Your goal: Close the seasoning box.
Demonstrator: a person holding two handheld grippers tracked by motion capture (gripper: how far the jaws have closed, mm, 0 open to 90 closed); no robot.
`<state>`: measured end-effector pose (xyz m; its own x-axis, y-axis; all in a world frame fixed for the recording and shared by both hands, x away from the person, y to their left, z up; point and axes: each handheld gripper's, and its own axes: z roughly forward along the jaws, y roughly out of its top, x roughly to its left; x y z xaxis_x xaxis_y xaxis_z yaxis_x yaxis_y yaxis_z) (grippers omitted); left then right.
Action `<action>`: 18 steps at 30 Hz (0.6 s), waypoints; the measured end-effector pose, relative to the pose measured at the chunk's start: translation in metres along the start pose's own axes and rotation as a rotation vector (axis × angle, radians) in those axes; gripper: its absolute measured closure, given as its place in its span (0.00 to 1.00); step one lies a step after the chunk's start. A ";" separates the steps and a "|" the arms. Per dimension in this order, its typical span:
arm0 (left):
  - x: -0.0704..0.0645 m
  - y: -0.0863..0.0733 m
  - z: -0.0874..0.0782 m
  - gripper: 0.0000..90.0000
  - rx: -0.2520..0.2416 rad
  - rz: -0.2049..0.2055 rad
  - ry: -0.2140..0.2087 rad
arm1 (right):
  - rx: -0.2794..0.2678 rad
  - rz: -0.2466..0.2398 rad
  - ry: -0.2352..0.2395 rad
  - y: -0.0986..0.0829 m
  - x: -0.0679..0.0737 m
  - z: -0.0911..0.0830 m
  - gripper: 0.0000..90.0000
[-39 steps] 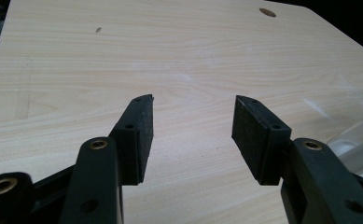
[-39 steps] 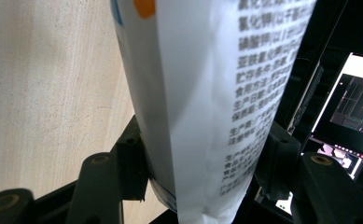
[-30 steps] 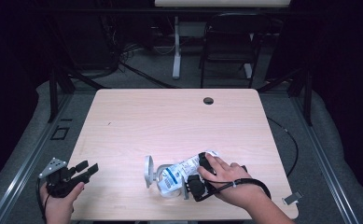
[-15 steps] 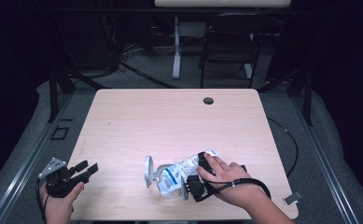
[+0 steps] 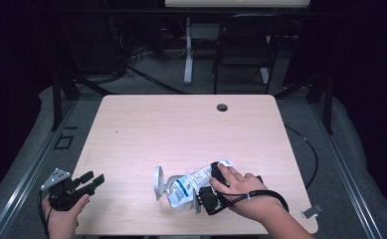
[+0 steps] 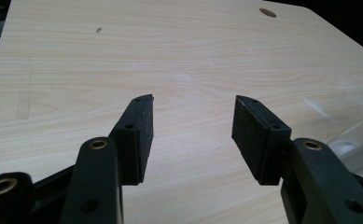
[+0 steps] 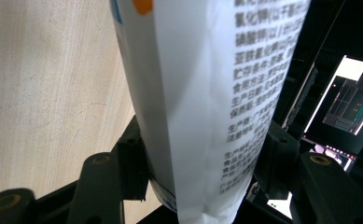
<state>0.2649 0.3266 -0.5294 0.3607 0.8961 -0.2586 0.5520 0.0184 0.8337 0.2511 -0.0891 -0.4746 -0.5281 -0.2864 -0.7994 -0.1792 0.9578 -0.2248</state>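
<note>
In the high view the right gripper (image 5: 207, 195) sits at the lower centre of the frame, largely covered by the person's right hand (image 5: 241, 191), so its jaws are hard to make out there. The white printed pouch (image 5: 191, 185) lies on the wooden table (image 5: 181, 129) just left of that hand, its right end hidden under the gripper. A clear plastic piece (image 5: 157, 181) stands at the pouch's left end; what it is cannot be told at this size.

In the right gripper view the pouch (image 7: 207, 93) runs from the top edge to the bottom between the 2 black jaws, cut off at the top. Its printed text is blurred and unreadable. Both jaws press against the pouch's sides, closed on it, though the pads are mostly hidden behind the pouch. At the right of that frame a lit monitor (image 7: 352, 102) shows past the table edge, partly cut off.

The left gripper (image 5: 89, 180) is at the lower left of the high view, held by the left hand (image 5: 64, 219) at the table's near left edge, well apart from the pouch. In the left gripper view its 2 jaws stand wide apart over bare wood, gripping nothing and touching nothing. A clear edge of plastic (image 6: 356, 140) enters at the right edge of that frame, cut off. A small round hole (image 5: 222, 107) sits near the table's far edge.
</note>
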 end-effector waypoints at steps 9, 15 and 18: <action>0.000 0.000 0.000 0.54 0.003 -0.001 0.001 | 0.000 -0.003 -0.002 0.000 0.000 0.000 0.52; 0.001 0.000 0.000 0.54 0.007 0.001 0.001 | 0.000 -0.009 -0.006 0.000 -0.001 0.000 0.52; 0.001 0.000 0.000 0.54 0.008 -0.002 0.001 | -0.002 -0.016 -0.008 0.001 -0.001 0.000 0.52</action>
<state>0.2647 0.3277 -0.5297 0.3589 0.8964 -0.2602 0.5588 0.0170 0.8292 0.2513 -0.0882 -0.4736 -0.5184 -0.3015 -0.8002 -0.1895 0.9530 -0.2363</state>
